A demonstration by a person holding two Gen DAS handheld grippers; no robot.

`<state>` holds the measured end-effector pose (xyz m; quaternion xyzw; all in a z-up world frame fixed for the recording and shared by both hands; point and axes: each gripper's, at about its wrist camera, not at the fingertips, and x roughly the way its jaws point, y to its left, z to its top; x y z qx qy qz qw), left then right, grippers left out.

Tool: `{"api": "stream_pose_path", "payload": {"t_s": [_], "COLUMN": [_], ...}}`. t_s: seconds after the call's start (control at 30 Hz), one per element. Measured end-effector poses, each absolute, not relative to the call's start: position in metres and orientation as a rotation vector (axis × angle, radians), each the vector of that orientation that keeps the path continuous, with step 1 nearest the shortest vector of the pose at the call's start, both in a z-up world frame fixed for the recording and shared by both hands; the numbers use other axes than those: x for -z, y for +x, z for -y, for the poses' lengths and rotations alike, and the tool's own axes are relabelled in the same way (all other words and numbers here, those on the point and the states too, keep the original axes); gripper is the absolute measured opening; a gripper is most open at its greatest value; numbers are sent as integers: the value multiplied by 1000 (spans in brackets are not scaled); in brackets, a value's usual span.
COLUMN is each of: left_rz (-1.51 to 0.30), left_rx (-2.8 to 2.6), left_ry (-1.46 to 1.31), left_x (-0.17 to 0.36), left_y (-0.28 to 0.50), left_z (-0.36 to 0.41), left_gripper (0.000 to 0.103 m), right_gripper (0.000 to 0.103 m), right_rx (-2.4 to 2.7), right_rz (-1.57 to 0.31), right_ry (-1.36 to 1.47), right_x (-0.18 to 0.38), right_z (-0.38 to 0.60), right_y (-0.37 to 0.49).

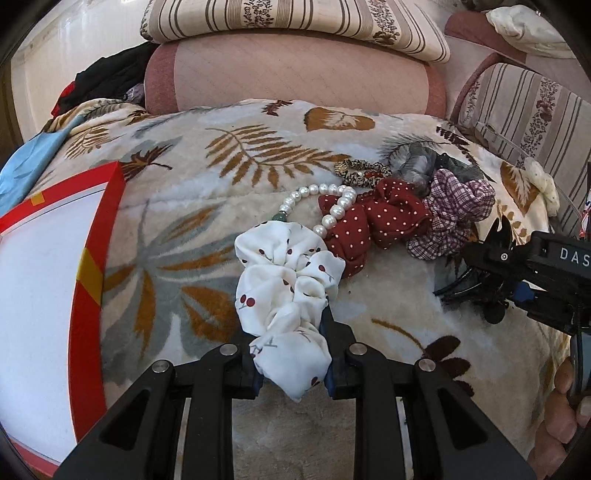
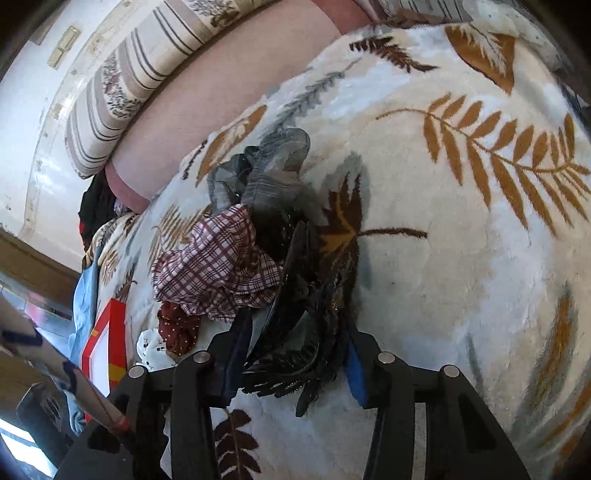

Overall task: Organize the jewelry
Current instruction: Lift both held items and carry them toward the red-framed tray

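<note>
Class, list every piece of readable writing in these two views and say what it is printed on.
"DAS": white letters on the black body of the right gripper, cut off at the frame edge.
The red box shows only coloured blocks, no readable text.
Nothing readable in the right wrist view.

A plush cream blanket printed with brown and grey leaves covers the bed. Beyond it, a pink bolster carries a striped floral cushion. A second striped cushion lies far right, against a pale, daylit wall.

left claw clamping white scrunchie — pearls beyond
</note>
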<state>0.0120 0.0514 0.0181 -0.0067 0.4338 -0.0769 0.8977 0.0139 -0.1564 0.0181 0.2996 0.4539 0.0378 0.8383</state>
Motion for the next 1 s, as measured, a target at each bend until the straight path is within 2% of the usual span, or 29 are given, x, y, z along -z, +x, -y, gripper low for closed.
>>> {"api": "stream_pose_path", "payload": {"t_s": [0.07,0.5,1.0], "left_rz": [-890,-769,-756], "left_rx": [166,168,126], "left_ry": [-33,-78,-113], "left_x": [-20,-54,-73], "left_y": [11,-27,-69], "left_z": [-54,-65,-89], "left_gripper": [22,22,22], "right_gripper": [44,43,43], "right_rx": [-94,-230,-316], "right_rz": [-943,-852,-835], "right_ry": [630,529,420], "right_x": [-23,-62,-87], "right_z": [155,125,88], "right_y": [10,-37,-60]}}
